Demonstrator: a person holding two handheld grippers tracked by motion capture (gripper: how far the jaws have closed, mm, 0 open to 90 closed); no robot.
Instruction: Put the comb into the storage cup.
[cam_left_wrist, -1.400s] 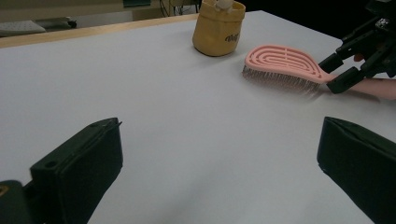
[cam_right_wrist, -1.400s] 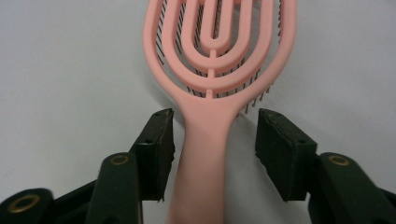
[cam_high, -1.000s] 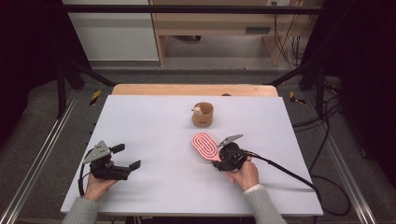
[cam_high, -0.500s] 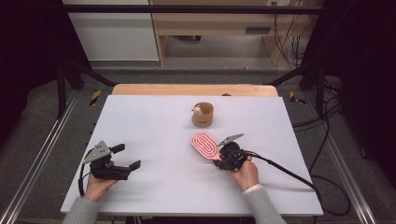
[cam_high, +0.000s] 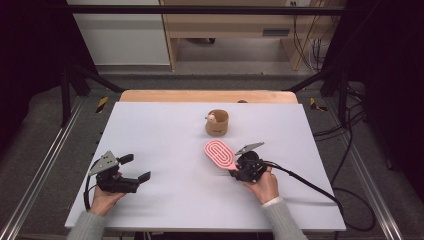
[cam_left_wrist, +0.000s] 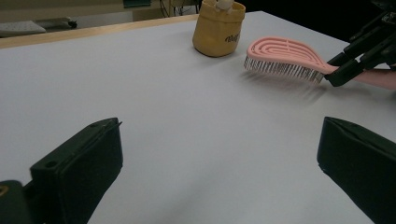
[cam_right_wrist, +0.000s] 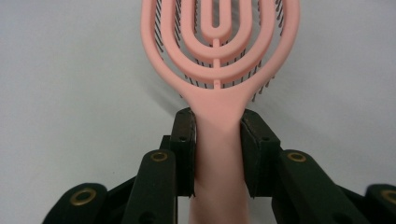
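Note:
A pink oval hairbrush (cam_high: 219, 154) lies bristles-down on the white table (cam_high: 165, 130), right of centre. My right gripper (cam_high: 235, 167) sits at its near end. The jaws have just been closing and now press on both sides of the brush's handle (cam_right_wrist: 218, 154). The brush head (cam_right_wrist: 219, 46) stretches away ahead of the pads (cam_right_wrist: 186, 140). My left gripper (cam_high: 136, 167) rests at the front left of the table, open, with bare table between its jaws (cam_left_wrist: 219, 154). From there the hairbrush (cam_left_wrist: 285, 56) and the right gripper (cam_left_wrist: 345, 70) show off to the right.
A small tan fabric pot (cam_high: 217, 122) with a pale object in it stands behind the brush, near the table's middle back (cam_left_wrist: 218, 28). A wooden strip (cam_high: 210, 96) runs along the far edge. The right gripper's cable (cam_high: 310, 185) trails off to the right.

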